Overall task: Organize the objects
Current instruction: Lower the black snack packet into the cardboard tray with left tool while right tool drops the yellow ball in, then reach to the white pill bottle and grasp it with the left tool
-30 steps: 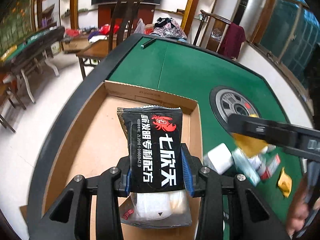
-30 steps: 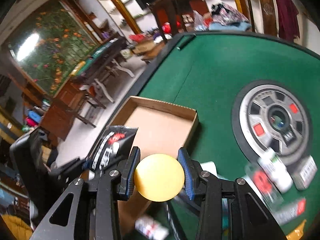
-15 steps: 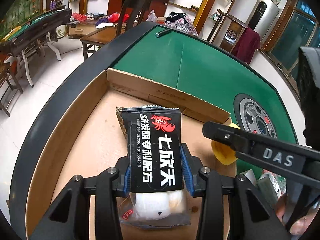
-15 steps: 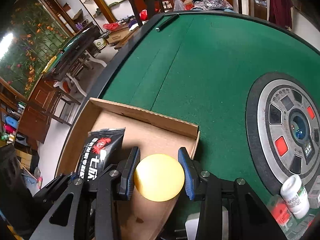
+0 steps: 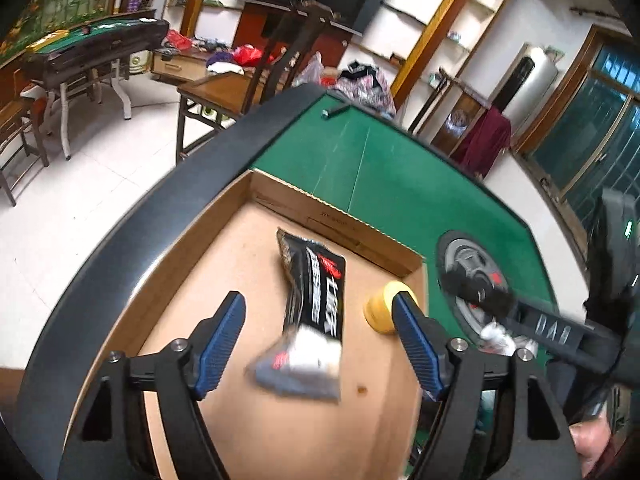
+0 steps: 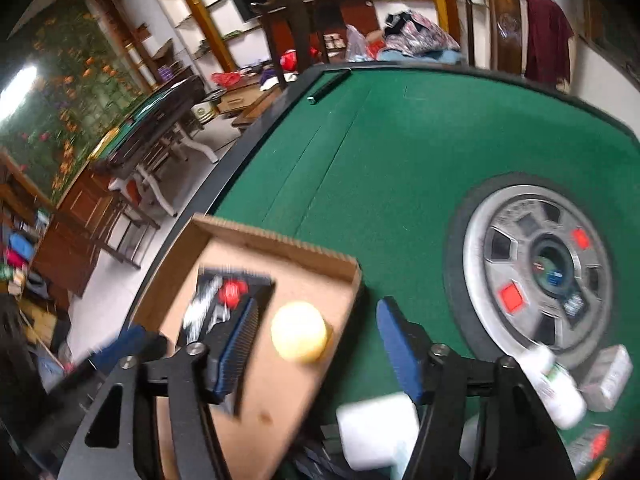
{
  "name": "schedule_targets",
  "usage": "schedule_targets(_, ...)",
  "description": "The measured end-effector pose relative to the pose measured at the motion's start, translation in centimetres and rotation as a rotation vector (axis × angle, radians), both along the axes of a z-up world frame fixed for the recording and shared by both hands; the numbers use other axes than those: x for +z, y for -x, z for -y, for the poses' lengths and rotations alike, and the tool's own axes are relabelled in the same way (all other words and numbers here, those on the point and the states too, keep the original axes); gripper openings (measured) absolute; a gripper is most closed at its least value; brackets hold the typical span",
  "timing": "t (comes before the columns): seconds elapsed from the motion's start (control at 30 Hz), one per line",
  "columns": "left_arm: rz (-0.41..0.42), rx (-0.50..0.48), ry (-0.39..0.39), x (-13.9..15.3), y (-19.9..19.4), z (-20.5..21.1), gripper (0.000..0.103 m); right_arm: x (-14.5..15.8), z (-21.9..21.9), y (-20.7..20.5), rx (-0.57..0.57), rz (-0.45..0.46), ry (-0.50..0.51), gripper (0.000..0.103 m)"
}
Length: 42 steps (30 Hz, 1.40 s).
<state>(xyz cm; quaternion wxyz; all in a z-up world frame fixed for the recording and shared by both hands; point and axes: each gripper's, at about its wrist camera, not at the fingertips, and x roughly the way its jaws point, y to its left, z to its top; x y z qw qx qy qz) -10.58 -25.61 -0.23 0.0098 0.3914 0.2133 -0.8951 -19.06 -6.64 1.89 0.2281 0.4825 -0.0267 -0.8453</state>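
Over the cardboard box (image 5: 224, 240), both tongs just opened, empty; only the right view shows a white bottle (image 6: 558, 388).

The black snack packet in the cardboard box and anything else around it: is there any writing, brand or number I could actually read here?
"DAS": raised letters on the arm of the right gripper, seen upside down from the left wrist view.
Black packet: red emblem and white characters, too blurred to read.
Cardboard box: faint print on the far wall, too small to read.
White bottle and small packs on the green table: labels blurred, unreadable.
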Motion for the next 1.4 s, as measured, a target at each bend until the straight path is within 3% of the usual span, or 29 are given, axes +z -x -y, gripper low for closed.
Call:
schedule_targets(0.13,-0.103,-0.073,0.040,2.7,-5.8,-2.8,0.085,-0.6,-2.4,-3.9,0.089,0.025,-0.003,0.075)
schedule_targets(0.23,-0.166,-0.197,0.149,3.6,-8.6,-6.8,0.088,-1.6,-4.9,-6.2,0.091,0.034,-0.003,0.075)
schedule_targets(0.3,-0.195,-0.344,0.253,3.3,-10.0,-10.3,0.088,-2.0,-6.7,-7.4,0.069,0.026,-0.002,0.075)
schedule_targets(0.47,-0.149,-0.673,0.554,-0.1,-12.3,-17.1,0.087,-1.7,-10.0,-10.1,0.032,0.004,-0.003,0.077)
schedule_targets(0.57,-0.119,-0.760,0.658,-1.6,-12.1,-18.8,0.081,-1.4,-11.5,-11.4,0.017,-0.015,-0.001,0.079)
schedule_targets(0.73,-0.052,-0.800,0.753,-3.2,-9.6,-19.4,0.080,-1.4,-14.5,-13.0,-0.014,-0.021,0.026,0.081)
schedule_targets(1.03,0.050,-0.805,0.854,-6.4,-8.9,-18.8,0.080,-1.0,-21.1,-13.7,-0.152,-0.029,0.071,0.083)
schedule_targets(1.2,0.071,-0.740,0.804,-6.2,-8.9,-18.0,0.068,-1.6,-22.9,-13.2,-0.190,-0.016,0.078,0.084)
schedule_targets(1.4,0.061,-0.678,0.720,-5.3,-9.7,-17.4,0.063,-1.8,-26.2,-13.5,-0.264,-0.046,0.044,0.085)
